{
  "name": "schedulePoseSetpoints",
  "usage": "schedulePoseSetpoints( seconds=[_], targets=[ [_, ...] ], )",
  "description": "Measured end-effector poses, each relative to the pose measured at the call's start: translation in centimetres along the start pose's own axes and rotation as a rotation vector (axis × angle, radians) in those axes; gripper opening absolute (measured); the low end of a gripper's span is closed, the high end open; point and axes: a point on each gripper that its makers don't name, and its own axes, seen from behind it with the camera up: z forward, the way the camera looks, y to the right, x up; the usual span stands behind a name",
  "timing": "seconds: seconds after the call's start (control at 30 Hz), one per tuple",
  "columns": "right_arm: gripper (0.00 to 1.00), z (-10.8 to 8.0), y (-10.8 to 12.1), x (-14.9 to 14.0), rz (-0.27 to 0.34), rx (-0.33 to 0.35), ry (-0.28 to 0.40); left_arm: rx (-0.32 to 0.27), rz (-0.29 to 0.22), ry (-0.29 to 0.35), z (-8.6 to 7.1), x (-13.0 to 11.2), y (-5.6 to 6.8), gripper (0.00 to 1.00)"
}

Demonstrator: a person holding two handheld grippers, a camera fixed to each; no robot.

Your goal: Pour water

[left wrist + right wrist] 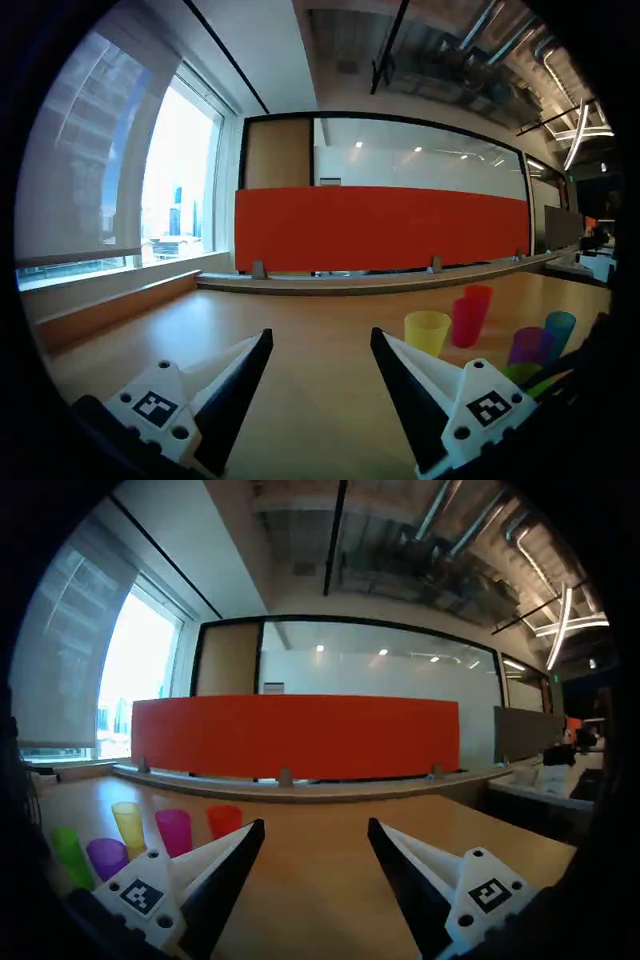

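Probably light and slick, the yellow cup (426,330) wants a gentle mid-wall pinch; the left gripper (321,331) and right gripper (316,822) hold their jaws wide, empty.

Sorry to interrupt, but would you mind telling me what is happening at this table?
Nothing is being poured yet. The left hand-held gripper and right hand-held gripper both hover open and empty above the wooden table. A group of coloured cups stands upright on it, untouched, between the two.
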Motion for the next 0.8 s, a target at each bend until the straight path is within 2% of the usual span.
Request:
schedulePoseSetpoints(
  seconds=[0.8],
  targets=[
    [1.00,0.4,0.8,-2.2,0.012,0.001,-0.039,0.000,0.000,0.000,0.0,0.0,0.1,0.90]
  ],
)
